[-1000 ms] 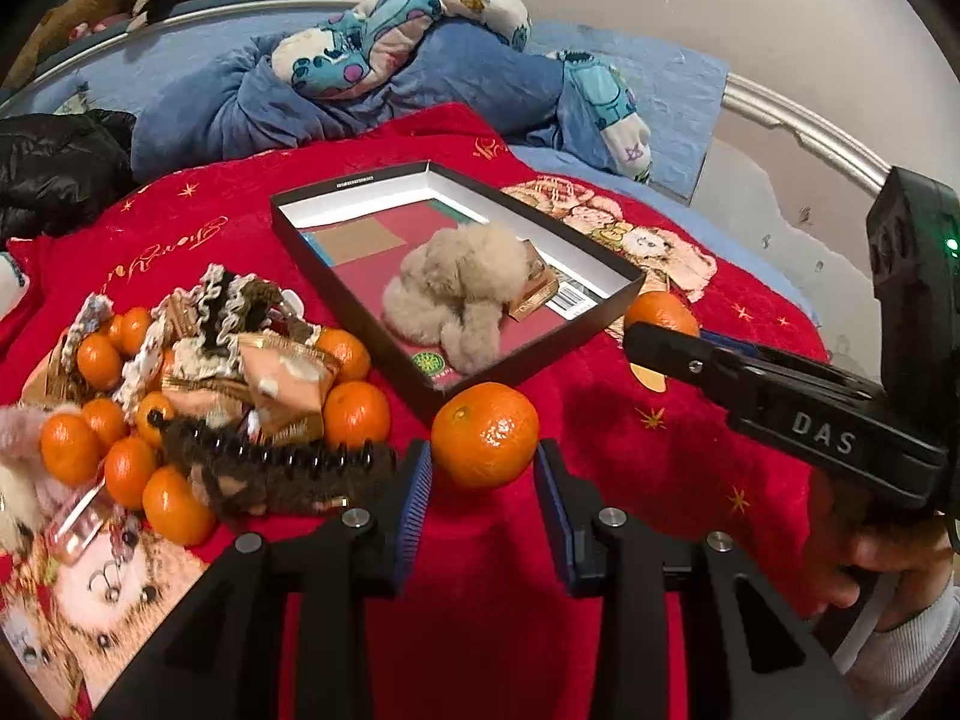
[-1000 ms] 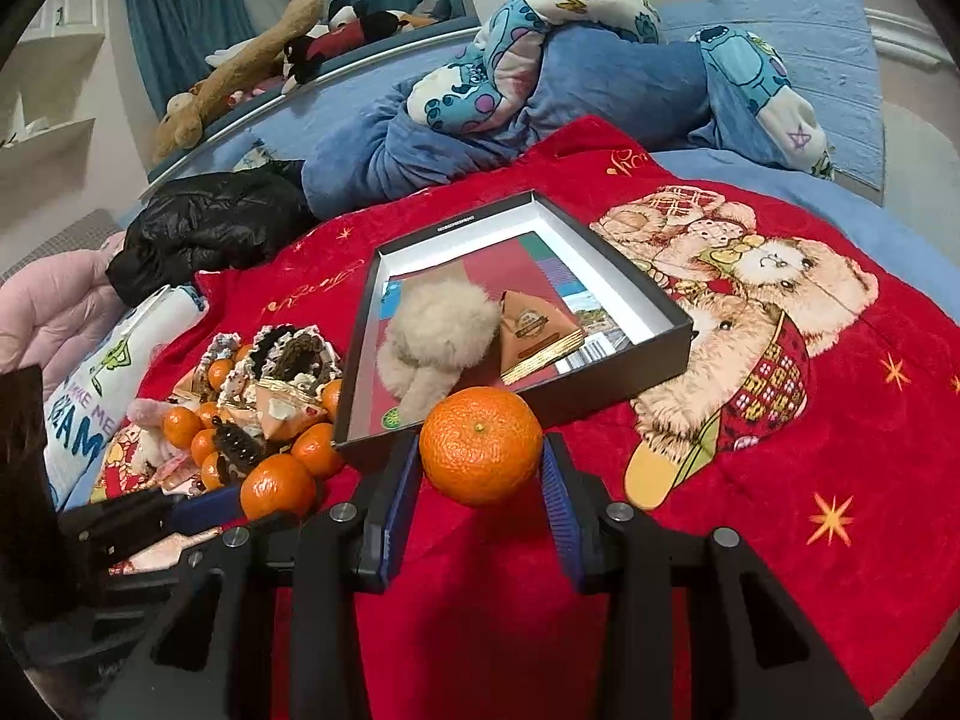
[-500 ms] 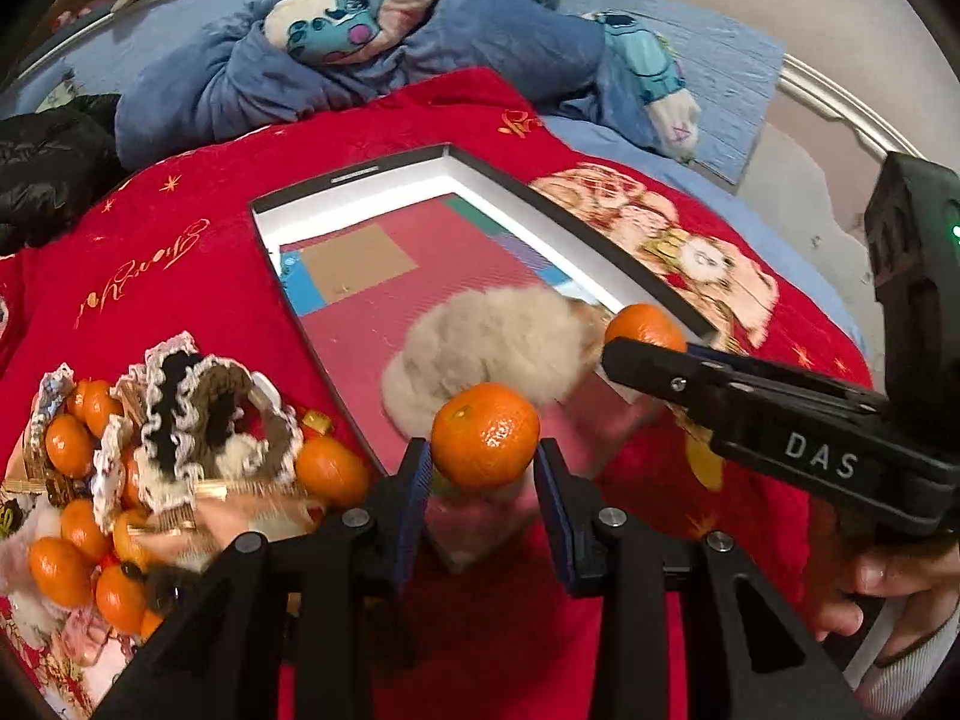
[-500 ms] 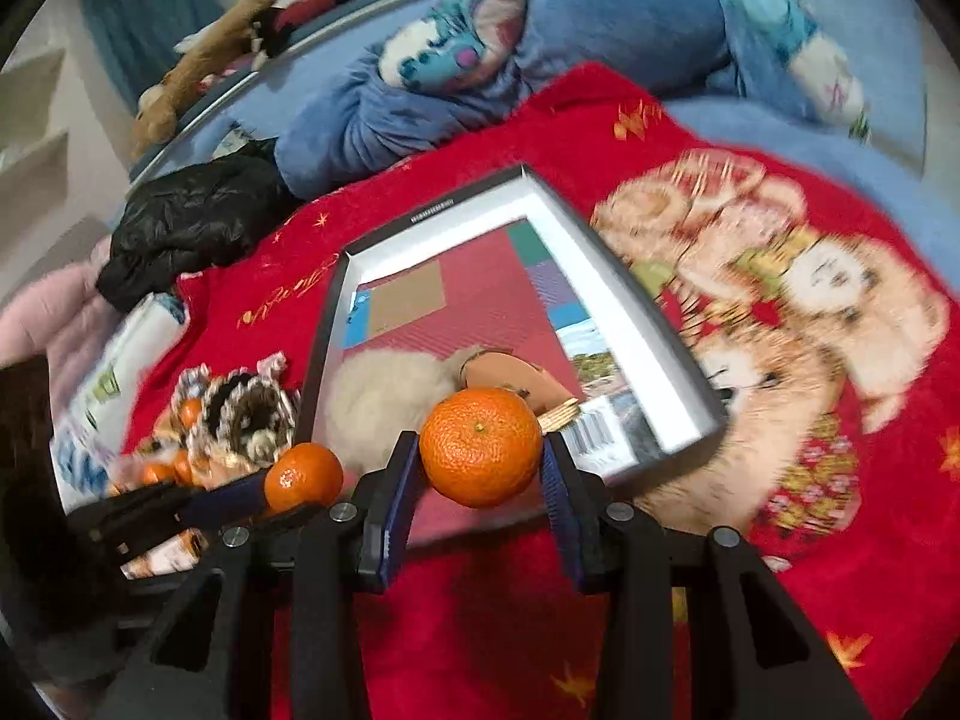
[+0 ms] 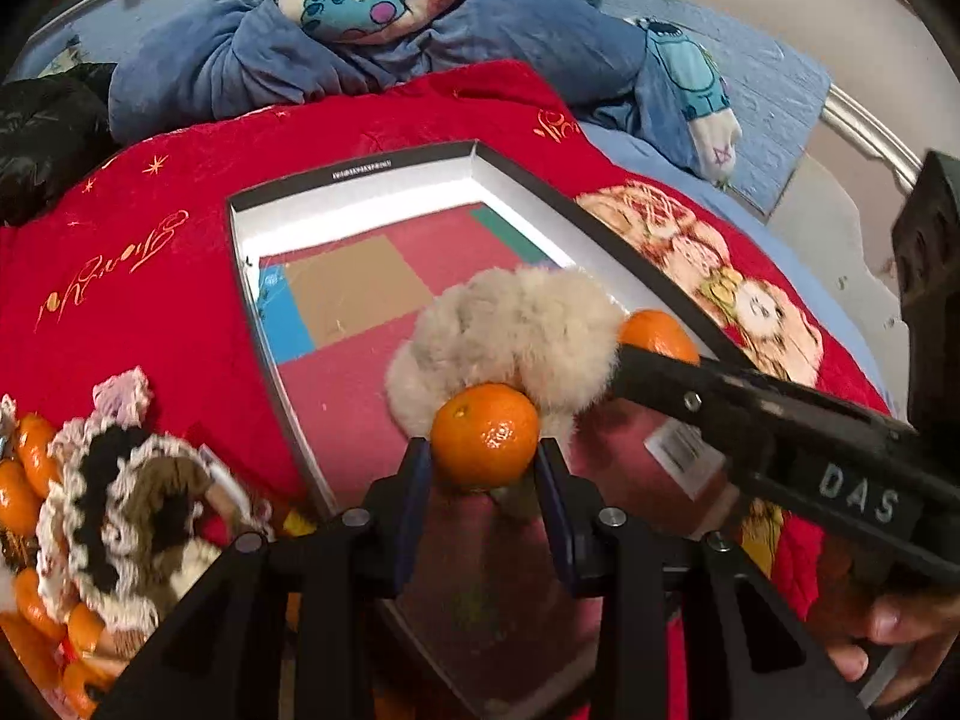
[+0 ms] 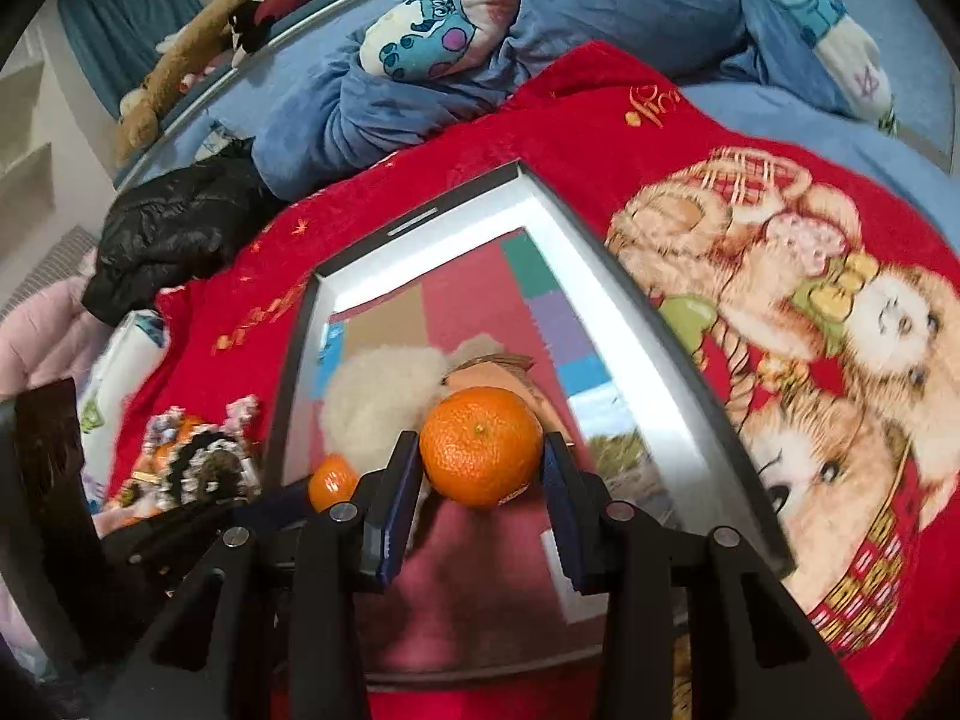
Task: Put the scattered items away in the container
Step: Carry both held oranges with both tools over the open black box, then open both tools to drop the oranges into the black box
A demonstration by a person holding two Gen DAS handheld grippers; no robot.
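Both grippers have come forward from the near edge of the box and now hang over its inside, each carrying a mandarin. In the left wrist view the left gripper (image 5: pixel 483 468) has its fingers (image 5: pixel 414 492) closed on a mandarin (image 5: pixel 485 435), which sits above the near end of the box (image 5: pixel 252 276) and just in front of a fluffy beige toy (image 5: pixel 516 330) lying on the box floor. The right gripper (image 5: pixel 660 354) reaches in from the right side of that view, with its own mandarin (image 5: pixel 657 333) showing behind the toy's right edge, near the box's right wall.

From the right wrist view, the right gripper (image 6: pixel 480 480) has its fingers (image 6: pixel 564 492) clamped on the second mandarin (image 6: pixel 480 447), held over the box (image 6: pixel 606 276) just in front of the beige toy (image 6: pixel 378 396) and a tan wrapped packet (image 6: pixel 486 375) beside it. The left gripper (image 6: pixel 288 504) comes in low on the left, and the mandarin in it (image 6: pixel 331 483) shows just inside the box's left wall.

The box is shallow, black outside and white on its inner walls, with a floor of red, brown, blue and green patches. It lies on a red blanket (image 5: pixel 120 252) with teddy bear pictures, spread over a bed. On the blanket left of the box sits a heap of more mandarins (image 5: pixel 18 480) mixed with crocheted hair ties (image 5: pixel 114 510). Behind the blanket lies a blue quilt (image 5: pixel 252 54), with a black jacket (image 6: pixel 174 228) at the left.
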